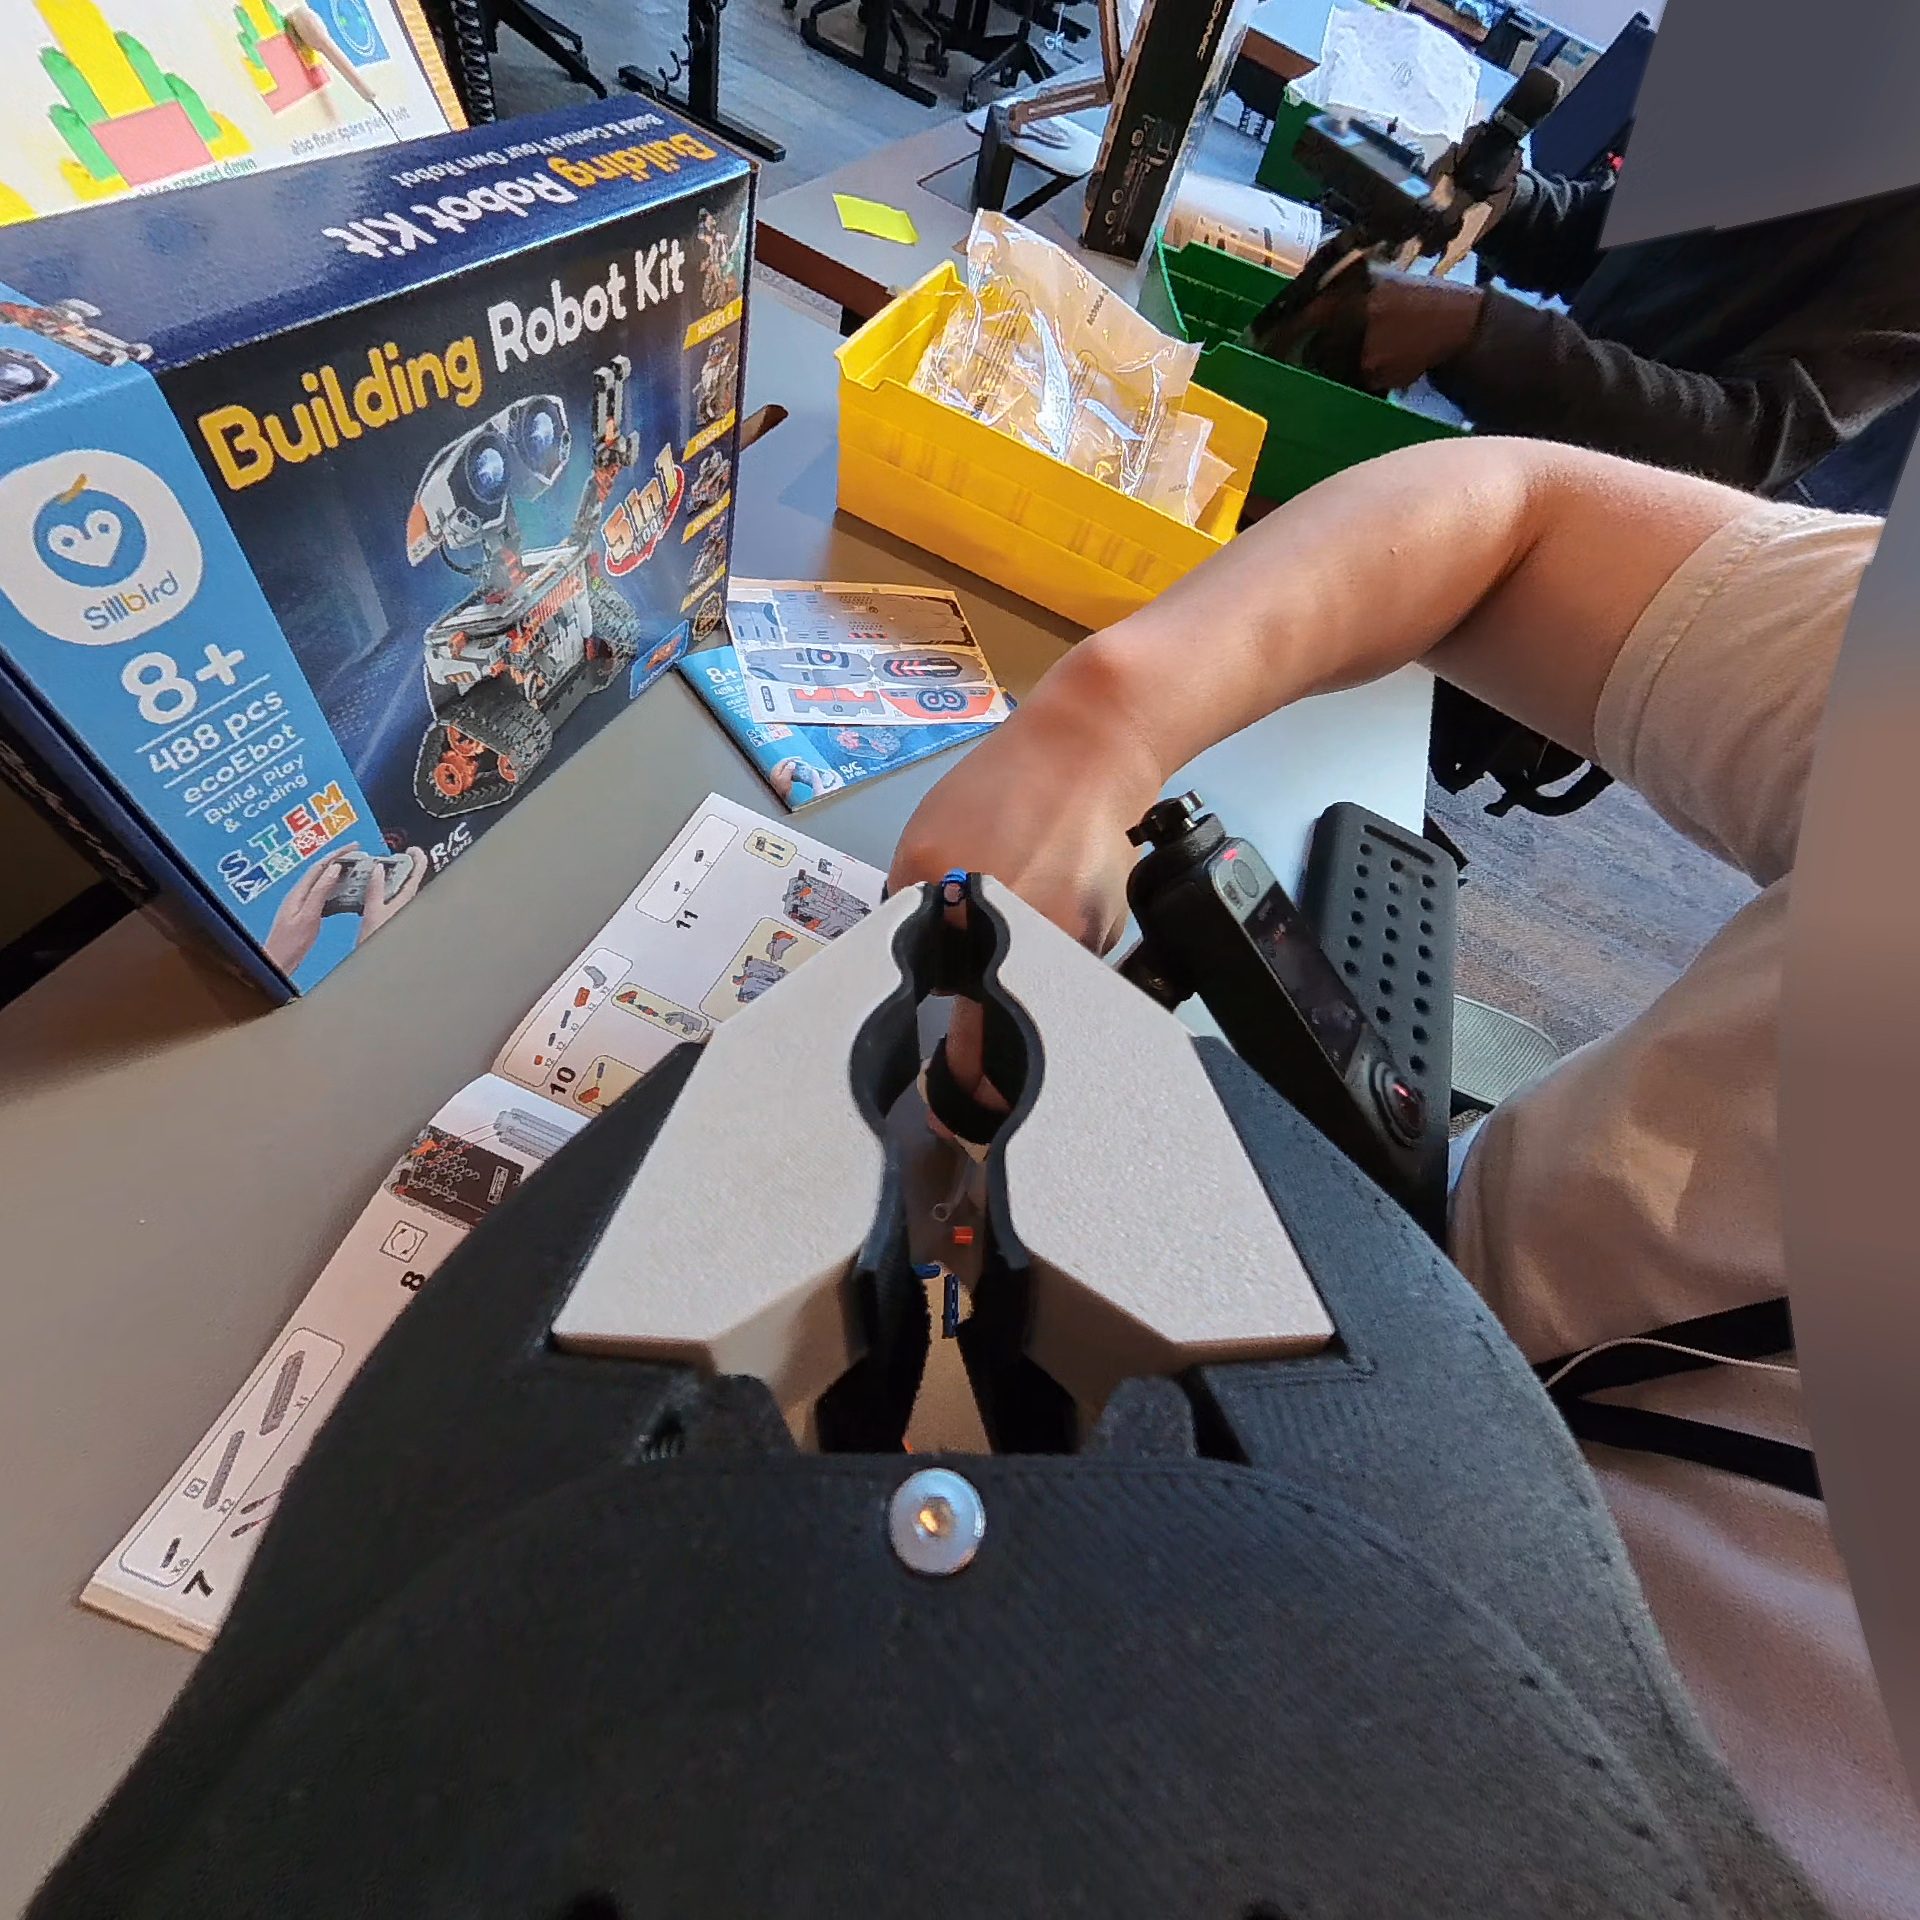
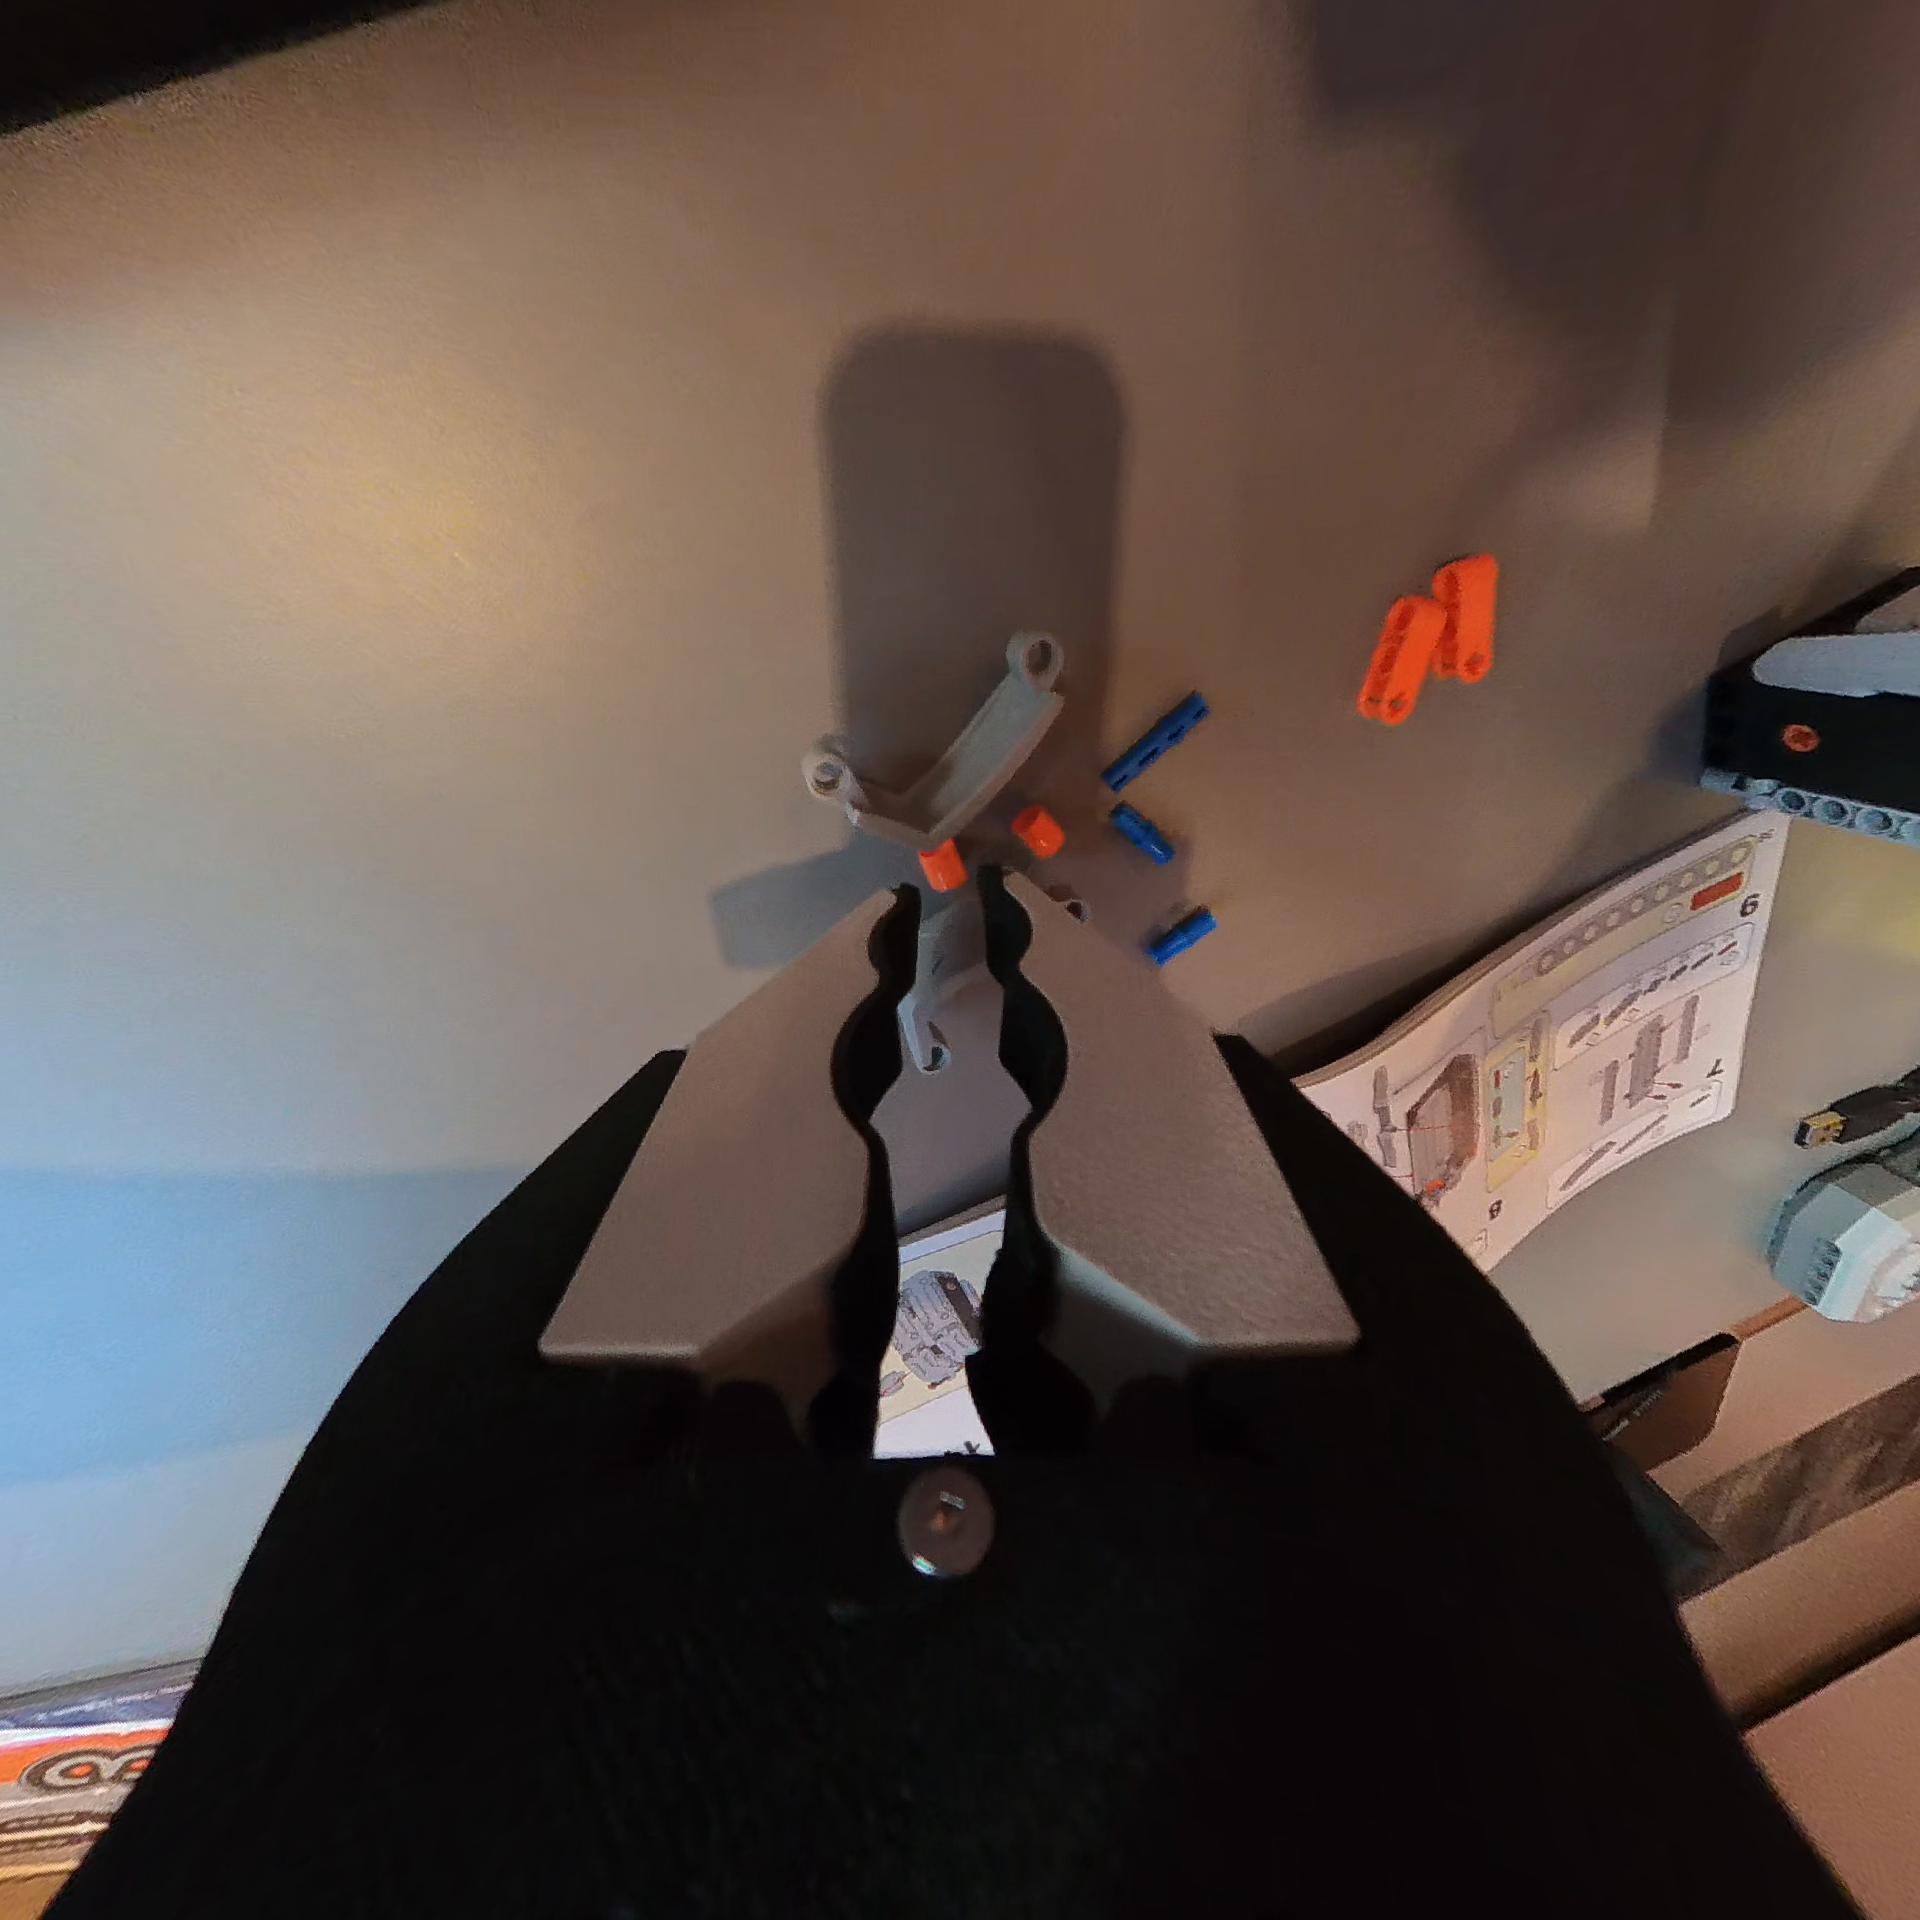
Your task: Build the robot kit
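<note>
Left gripper (image 1: 956, 896): fingers nearly closed, black wavy inner pads almost meeting at tips, small blue pin (image 1: 954, 889) pinched at very tip. Pointing forward and downward.

Right gripper (image 2: 940, 894): fingers narrowly parted, slim gap between tips, nothing clamped; tips angled down, close above surface.

Person's right forearm (image 1: 1351, 613): bare, reaching in from right across left wrist view, wrist bent down, hand (image 1: 1023, 842) just beyond left gripper tips. Short pale sleeve at upper arm.
</note>
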The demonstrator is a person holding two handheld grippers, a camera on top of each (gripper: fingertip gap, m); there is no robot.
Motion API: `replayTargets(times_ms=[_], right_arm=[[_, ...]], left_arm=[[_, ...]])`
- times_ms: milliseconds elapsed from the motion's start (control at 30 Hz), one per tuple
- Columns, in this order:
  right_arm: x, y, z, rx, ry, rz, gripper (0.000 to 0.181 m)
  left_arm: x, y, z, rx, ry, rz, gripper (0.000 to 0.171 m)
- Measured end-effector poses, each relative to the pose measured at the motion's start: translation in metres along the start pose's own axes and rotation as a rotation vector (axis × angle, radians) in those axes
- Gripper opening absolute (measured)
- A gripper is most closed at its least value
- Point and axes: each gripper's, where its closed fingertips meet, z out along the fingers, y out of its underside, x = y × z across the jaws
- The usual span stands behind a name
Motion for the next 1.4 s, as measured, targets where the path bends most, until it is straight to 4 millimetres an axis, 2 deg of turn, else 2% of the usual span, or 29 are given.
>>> replayTargets(times_ms=[467,600,733,800,900,1033,1167,1233,1300,1333,1400], right_arm=[[-0.004,-0.002,0.006,0.050,-0.024,0.099,0.010],[-0.004,0.001,0.007,0.056,-0.028,0.246,0.006],[0.001,-0.007,-0.002,0.143,0.081,0.546,0.006],[0.010,-0.011,-0.018,0.246,0.188,0.700,0.006],[0.031,-0.001,-0.056,0.411,0.397,0.929,0.006],[0.042,0.032,-0.103,0.518,0.591,1.127,0.006],[0.060,0.064,-0.169,0.681,0.759,1.315,0.007],[0.069,0.079,-0.204,0.773,0.892,1.369,0.007],[0.070,0.084,-0.233,0.829,1.014,1.355,0.007],[0.070,0.086,-0.242,0.839,1.064,1.346,0.007],[0.068,0.089,-0.243,0.805,1.058,1.356,0.007]], left_arm=[[0.000,0.003,0.006,-0.024,0.003,-0.004,0.003],[-0.002,0.004,0.005,-0.028,-0.003,-0.006,0.003],[-0.005,0.001,-0.004,0.007,-0.006,-0.011,0.002],[-0.010,0.000,-0.008,0.026,-0.019,-0.023,0.003],[-0.013,-0.001,-0.011,0.041,-0.016,-0.040,0.003],[-0.009,-0.002,-0.012,0.048,-0.005,-0.036,0.003],[-0.005,-0.006,-0.014,0.067,-0.002,-0.021,0.003],[-0.006,-0.009,-0.012,0.086,-0.002,-0.024,0.003],[-0.007,-0.012,-0.008,0.100,0.004,-0.042,0.002],[-0.008,-0.012,-0.005,0.102,0.006,-0.049,0.002],[-0.011,-0.013,0.003,0.099,0.011,-0.058,0.002]])
